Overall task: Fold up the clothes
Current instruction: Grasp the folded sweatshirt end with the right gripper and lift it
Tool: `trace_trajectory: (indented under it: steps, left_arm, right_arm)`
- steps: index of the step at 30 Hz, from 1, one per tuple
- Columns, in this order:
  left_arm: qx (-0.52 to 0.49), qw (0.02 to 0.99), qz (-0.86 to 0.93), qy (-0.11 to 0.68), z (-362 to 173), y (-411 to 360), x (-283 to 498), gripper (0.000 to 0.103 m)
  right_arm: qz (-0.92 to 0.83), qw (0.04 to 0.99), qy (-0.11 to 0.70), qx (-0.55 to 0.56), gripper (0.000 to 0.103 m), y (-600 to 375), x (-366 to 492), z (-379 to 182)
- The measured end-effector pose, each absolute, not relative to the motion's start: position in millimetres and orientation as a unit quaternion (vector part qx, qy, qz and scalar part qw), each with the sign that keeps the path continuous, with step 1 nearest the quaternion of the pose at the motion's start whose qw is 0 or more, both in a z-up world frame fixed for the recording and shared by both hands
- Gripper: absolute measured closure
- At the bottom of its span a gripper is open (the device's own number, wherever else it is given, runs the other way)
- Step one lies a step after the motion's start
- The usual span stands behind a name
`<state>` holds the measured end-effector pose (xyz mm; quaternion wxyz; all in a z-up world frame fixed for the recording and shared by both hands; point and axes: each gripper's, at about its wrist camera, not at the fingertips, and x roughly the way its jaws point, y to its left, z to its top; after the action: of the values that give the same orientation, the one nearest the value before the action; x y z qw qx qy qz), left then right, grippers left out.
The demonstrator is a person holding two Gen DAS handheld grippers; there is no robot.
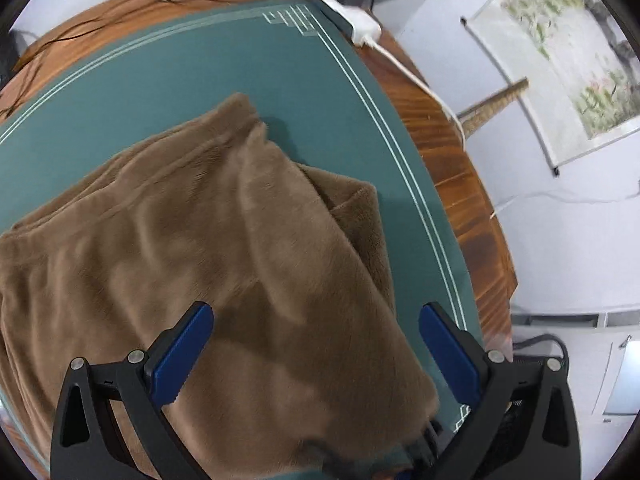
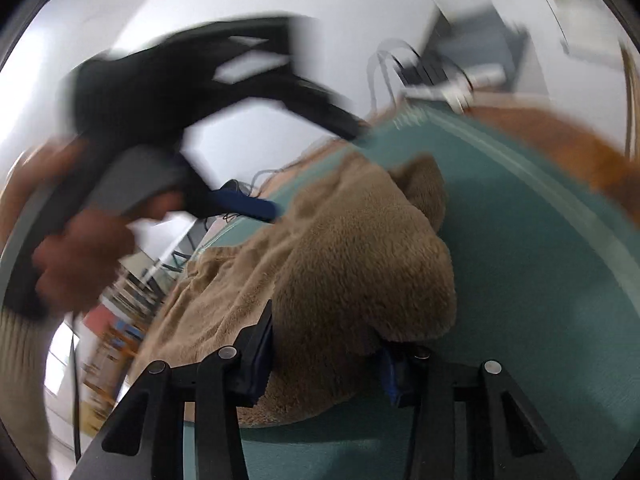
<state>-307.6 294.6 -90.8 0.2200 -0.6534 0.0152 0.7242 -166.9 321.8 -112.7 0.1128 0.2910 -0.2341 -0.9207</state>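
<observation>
Right wrist view alone shows right tool (image 2: 326, 344) pinching brown garment (image 2: 352, 264).

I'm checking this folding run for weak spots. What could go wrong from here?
The right gripper has only a thick bunch of the brown fleece garment between its pads, so the fabric may slip out. The left gripper hangs open above the garment, and the fold already looks uneven near the green mat edge.
</observation>
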Motion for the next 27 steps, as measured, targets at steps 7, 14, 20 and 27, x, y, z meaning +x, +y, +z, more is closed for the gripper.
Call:
trace_trajectory:
  steps: [7, 14, 20, 27]
  left_arm:
    - [-0.681, 0.215, 0.697, 0.071, -97.1, 321.7, -315.4, 0.0]
    - [-0.669, 0.193, 0.694, 0.184, -101.9, 347.1, -302.7, 0.0]
    - [-0.653, 0.156, 0.699, 0.247, -116.5, 347.5, -291.3, 0.011]
    - [-0.635, 0.173, 0.712, 0.245, -114.3, 339.4, -279.1, 0.048]
  right_arm:
    - [-0.96, 0.094, -0.112, 0.239, 0.058, 293.6, -132.0, -94.3]
    - [-0.97, 0.082, -0.049, 0.222, 0.058, 271.3, -129.2, -94.1]
    - [-0.973, 0.078, -0.03, 0.217, 0.057, 265.5, -126.3, -97.3]
    - [-0.972, 0.078, -0.033, 0.221, 0.057, 264.7, -124.2, -100.9]
